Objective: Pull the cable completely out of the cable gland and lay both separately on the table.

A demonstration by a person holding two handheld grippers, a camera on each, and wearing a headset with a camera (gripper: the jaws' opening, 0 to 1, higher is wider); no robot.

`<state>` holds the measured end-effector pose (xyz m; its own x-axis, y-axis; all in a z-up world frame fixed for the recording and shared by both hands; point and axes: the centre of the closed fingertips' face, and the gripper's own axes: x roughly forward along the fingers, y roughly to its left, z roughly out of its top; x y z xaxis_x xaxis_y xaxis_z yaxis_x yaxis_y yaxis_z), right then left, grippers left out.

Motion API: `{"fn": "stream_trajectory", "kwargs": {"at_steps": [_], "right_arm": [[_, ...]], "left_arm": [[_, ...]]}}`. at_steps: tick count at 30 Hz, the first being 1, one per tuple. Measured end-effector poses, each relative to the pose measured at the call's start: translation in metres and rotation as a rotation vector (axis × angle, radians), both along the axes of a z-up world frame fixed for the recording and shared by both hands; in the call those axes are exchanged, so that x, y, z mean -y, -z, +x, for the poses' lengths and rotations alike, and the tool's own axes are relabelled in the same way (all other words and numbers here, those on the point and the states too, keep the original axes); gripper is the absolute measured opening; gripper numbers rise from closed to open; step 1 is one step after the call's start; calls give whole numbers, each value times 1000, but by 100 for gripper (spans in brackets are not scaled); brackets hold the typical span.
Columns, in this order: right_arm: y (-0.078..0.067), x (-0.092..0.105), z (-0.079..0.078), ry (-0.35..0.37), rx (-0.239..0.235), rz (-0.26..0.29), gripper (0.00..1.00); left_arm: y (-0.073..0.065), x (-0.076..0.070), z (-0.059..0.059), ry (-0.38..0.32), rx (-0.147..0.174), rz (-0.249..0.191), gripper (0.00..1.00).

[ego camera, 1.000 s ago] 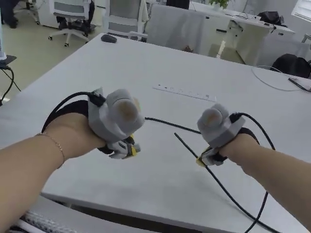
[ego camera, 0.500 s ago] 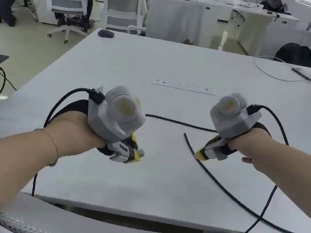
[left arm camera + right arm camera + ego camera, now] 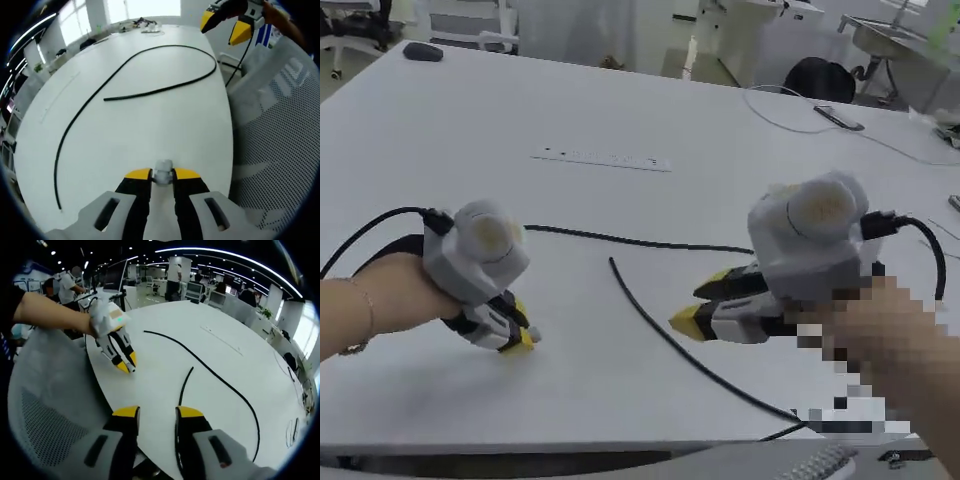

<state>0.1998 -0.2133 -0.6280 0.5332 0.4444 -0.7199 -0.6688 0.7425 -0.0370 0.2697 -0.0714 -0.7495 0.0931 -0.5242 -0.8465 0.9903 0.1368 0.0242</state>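
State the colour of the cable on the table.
The cable is black, clearest in the left gripper view.

No writing, label, brand or number could be read in any view. The white strip (image 3: 600, 158) on the table (image 3: 650, 90) carried faint marks, too small to make out.

Right gripper (image 3: 688, 307) opened, off the cable (image 3: 650, 319), left gripper (image 3: 526, 338) with cable gland (image 3: 162, 171) lowered
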Motion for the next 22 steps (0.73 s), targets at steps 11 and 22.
{"fn": "stream_trajectory", "kwargs": {"at_steps": [11, 22], "right_arm": [[-17, 8, -21, 68, -19, 76, 31], [-12, -10, -45, 72, -75, 119, 32]], "left_arm": [[-56, -26, -11, -33, 59, -39, 39], [-154, -121, -51, -466, 90, -266, 43]]}}
